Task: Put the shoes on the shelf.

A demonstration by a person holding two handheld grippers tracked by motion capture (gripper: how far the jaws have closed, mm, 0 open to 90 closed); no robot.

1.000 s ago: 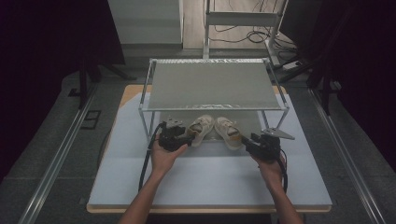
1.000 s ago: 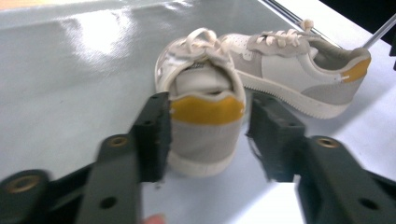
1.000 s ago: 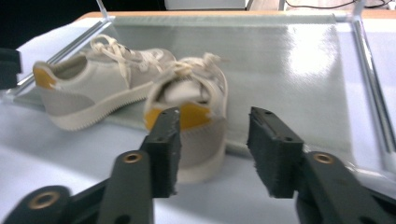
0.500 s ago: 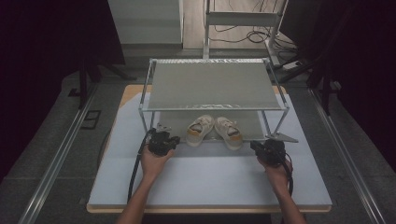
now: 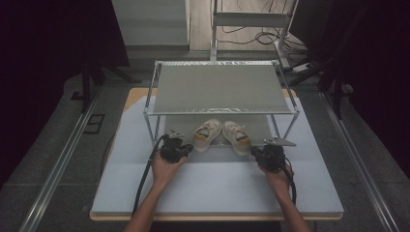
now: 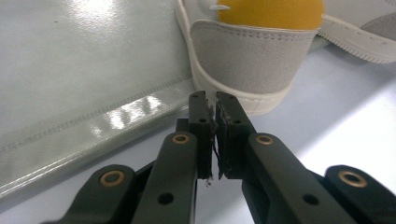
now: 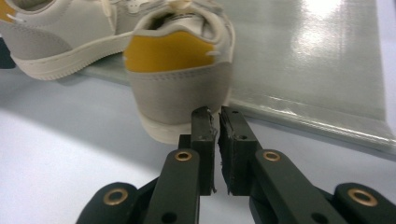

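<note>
High view: a metal-framed two-tier wire rack with grey mat shelves [image 5: 220, 89] stood on the pale blue-white tabletop [image 5: 217, 188]. On its lower shelf sat a pair of cream-and-grey suede sneakers with mustard-yellow heel tabs: the left sneaker [image 5: 207, 135] and the right sneaker [image 5: 237, 137], heels toward the person, toes angled together. Top shelf was bare. Dark room around, grey floor with rails [image 5: 58, 164] on both sides, cables and a second metal frame [image 5: 251, 19] behind. The left tongs [image 5: 183, 148] sat on the tabletop just beside the left sneaker's heel; the right tongs [image 5: 257, 152] sat near the right sneaker's heel, a small gap between.

Left gripper view: left tongs [image 6: 213, 100] were clenched, jaws pressed nearly together with nothing between them. Tips lay just short of the left sneaker [image 6: 254, 60] heel sole; contact couldn't be told. Glossy grey shelf mat [image 6: 88, 79] was to the left.

Right gripper view: right tongs [image 7: 215, 114] were clenched too, a thin slit, nothing held. Right sneaker [image 7: 180, 81] heel was just ahead, slightly left of the tips. Left sneaker [image 7: 60, 37] lay farther back.
</note>
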